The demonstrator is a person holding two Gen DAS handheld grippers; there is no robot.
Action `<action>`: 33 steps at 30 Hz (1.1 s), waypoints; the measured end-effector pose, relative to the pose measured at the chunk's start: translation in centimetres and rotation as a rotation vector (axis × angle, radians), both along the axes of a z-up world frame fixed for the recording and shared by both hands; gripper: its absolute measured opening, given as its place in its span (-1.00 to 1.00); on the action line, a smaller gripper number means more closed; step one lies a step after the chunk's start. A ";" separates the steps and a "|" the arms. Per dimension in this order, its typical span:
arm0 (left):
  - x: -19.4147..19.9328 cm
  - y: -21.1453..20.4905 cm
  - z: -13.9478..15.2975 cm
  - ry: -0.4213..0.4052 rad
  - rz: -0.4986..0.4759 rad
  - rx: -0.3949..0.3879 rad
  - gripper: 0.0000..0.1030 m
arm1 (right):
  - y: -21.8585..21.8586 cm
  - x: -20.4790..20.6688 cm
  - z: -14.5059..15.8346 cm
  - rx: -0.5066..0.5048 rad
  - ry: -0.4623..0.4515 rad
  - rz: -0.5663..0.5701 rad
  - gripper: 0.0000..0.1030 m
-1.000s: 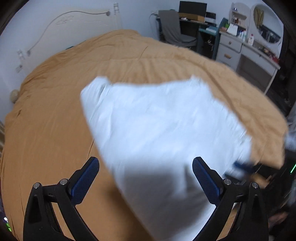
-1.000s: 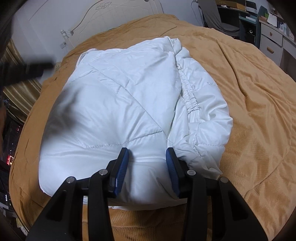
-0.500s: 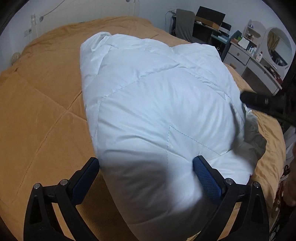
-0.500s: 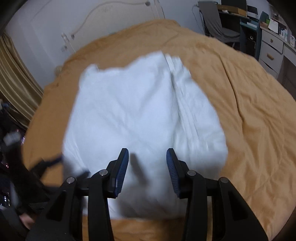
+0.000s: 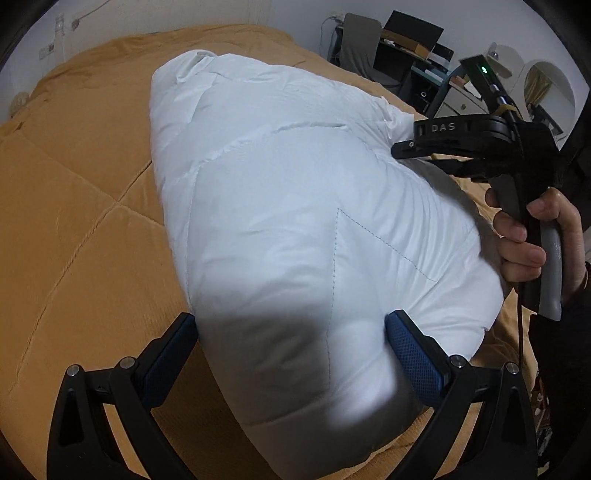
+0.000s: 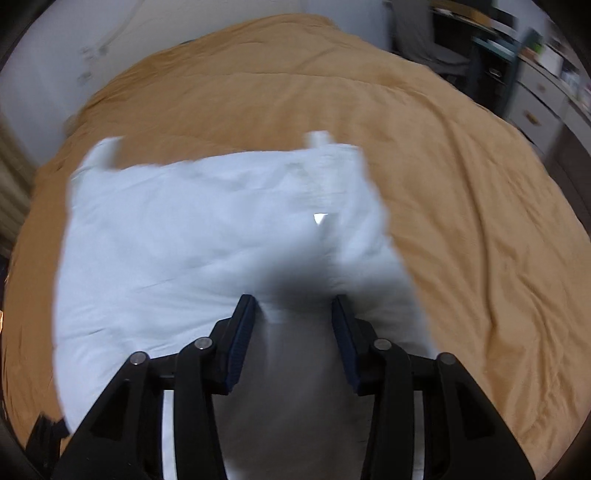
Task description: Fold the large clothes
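Note:
A white puffy jacket (image 5: pixel 295 206) lies folded in a thick bundle on the orange bed cover (image 5: pixel 74 206). My left gripper (image 5: pixel 293 354) stands wide open, its blue pads (image 5: pixel 413 358) astride the jacket's near end without squeezing it. The right gripper (image 5: pixel 410 155), held by a hand (image 5: pixel 517 236), reaches over the jacket's far right edge. In the blurred right wrist view the right gripper (image 6: pixel 293 314) hovers low over the jacket (image 6: pixel 192 236). Its jaws are opening, with white fabric between the pads (image 6: pixel 242 332) but no visible pinch.
The bed cover (image 6: pixel 461 192) spreads wide around the jacket, wrinkled on the right. Beyond the bed stand a grey chair (image 5: pixel 360 48), a desk with a monitor (image 5: pixel 413 29) and a white dresser with a mirror (image 5: pixel 543 85). A white wall backs the bed.
My left gripper sank and now straddles the jacket's near end. The right gripper swept sideways along the jacket, came into the left view, and its jaws widened a little.

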State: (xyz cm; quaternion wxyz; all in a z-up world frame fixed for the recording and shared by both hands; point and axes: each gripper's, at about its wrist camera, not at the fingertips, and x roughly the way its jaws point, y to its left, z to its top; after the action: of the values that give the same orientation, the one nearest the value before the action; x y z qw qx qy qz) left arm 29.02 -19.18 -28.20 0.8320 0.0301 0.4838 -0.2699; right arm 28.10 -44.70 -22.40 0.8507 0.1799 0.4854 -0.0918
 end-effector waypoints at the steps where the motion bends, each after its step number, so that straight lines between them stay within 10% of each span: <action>1: 0.2 0.2 -0.2 0.016 0.003 -0.004 0.99 | -0.9 -1.0 0.2 0.064 -0.019 -0.029 0.15; 4: 0.9 0.8 -0.6 0.040 0.007 -0.022 0.99 | -0.2 -5.0 2.3 0.092 -0.072 -0.015 0.22; 7: 1.2 0.8 -0.6 0.049 0.013 -0.033 0.99 | 1.9 -9.0 3.2 -0.034 -0.071 -0.019 0.99; 11: 0.3 0.6 -0.3 0.054 0.015 -0.038 0.99 | 3.4 -10.7 0.2 -0.175 0.026 -0.010 1.00; 15: 0.7 2.1 -0.4 0.138 0.019 -0.122 0.98 | -0.7 -11.9 -4.7 0.334 0.053 -0.054 1.00; 18: 2.4 5.9 -0.2 0.249 0.081 -0.338 0.97 | -2.9 -12.3 -8.8 0.698 0.056 -0.057 1.00; 26: 10.4 12.6 -5.3 0.556 0.249 -0.787 0.99 | -2.2 -10.6 -8.7 0.712 0.025 0.026 1.00; 33: 17.1 6.5 -7.9 0.690 0.043 -0.790 1.00 | -2.4 -10.5 -9.3 0.764 -0.002 0.037 1.00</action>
State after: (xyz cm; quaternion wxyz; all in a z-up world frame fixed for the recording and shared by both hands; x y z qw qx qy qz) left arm 46.08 -12.69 -36.07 0.5773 -0.3864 0.5918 -0.4089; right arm 17.63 -47.15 -31.71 0.7242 0.4754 0.4869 0.1115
